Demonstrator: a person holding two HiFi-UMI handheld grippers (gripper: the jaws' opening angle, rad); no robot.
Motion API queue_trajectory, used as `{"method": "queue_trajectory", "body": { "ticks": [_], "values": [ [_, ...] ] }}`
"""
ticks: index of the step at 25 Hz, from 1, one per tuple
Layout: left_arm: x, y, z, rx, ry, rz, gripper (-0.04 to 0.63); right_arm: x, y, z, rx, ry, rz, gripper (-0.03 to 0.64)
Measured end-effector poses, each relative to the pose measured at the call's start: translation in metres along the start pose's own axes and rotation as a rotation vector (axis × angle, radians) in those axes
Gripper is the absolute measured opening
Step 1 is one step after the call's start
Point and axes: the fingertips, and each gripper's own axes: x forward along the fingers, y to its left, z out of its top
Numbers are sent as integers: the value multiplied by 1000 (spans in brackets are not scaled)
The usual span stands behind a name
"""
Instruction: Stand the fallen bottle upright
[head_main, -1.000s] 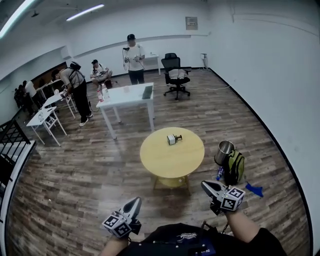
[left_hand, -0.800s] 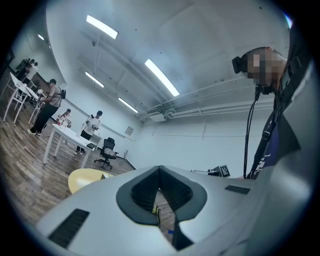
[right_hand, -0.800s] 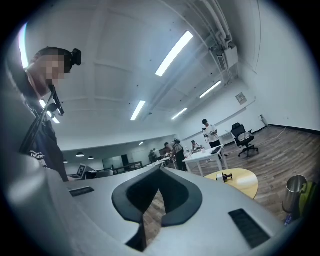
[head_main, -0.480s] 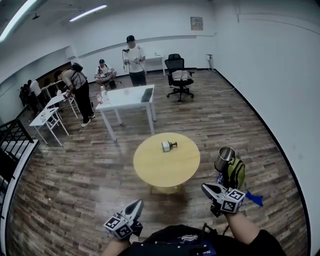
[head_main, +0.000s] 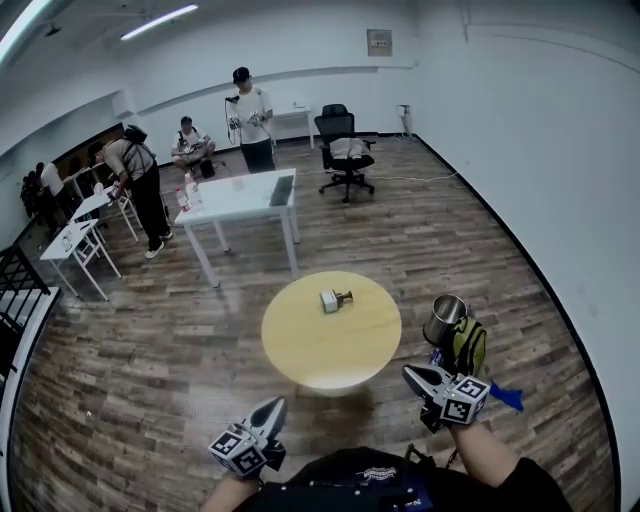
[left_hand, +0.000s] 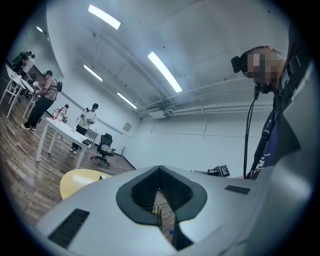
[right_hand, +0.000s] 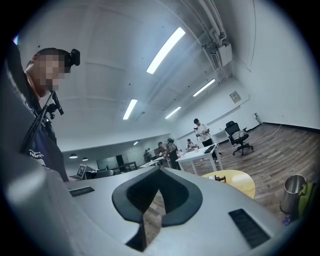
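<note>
A small white bottle with a dark cap (head_main: 334, 299) lies on its side on the round yellow table (head_main: 330, 350), a step ahead of me. Both grippers are held low near my body, short of the table and pointing toward it. My left gripper (head_main: 272, 406) is shut with nothing in it; its jaw tips meet in the left gripper view (left_hand: 160, 168). My right gripper (head_main: 409, 371) is shut and empty too (right_hand: 160, 171). In the right gripper view the table (right_hand: 242, 184) and the bottle (right_hand: 218, 177) show beyond the jaws.
A steel cup (head_main: 445, 318) sits on a green backpack (head_main: 468, 346) on the floor right of the table, with a blue item (head_main: 507, 398) beside it. Behind stand a white table (head_main: 240, 196), an office chair (head_main: 343, 150) and several people (head_main: 250, 118).
The round table with the bottle has come closer to me in the head view. Both grippers keep their place near my body, still shut.
</note>
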Motion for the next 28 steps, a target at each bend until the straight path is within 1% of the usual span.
{"method": "queue_trajectory", "body": {
  "ticks": [4,8,13,17,19,22,24,28],
  "values": [
    [6,54,29,23,11,-39,6,54,3,10,-26,-12,-19,20],
    [7,104,59,35,14,-71,6,104,3,18,-30,-34,-52,20],
    [2,162,85,41,25,-83,6,159,2,18,-38,-58,-76,20],
    [11,197,92,28,29,-71,6,194,-7,12,-28,-40,-67,20],
    [19,207,89,22,34,-68,6,202,-18,11,-28,-31,-62,20],
    [41,211,82,26,43,-61,6,204,-48,15,-21,-35,-57,20],
    [62,211,80,30,38,-46,6,203,-70,23,-13,-32,-48,20],
    [115,201,77,26,11,3,6,200,-124,43,-15,-14,0,20]
  ]
}}
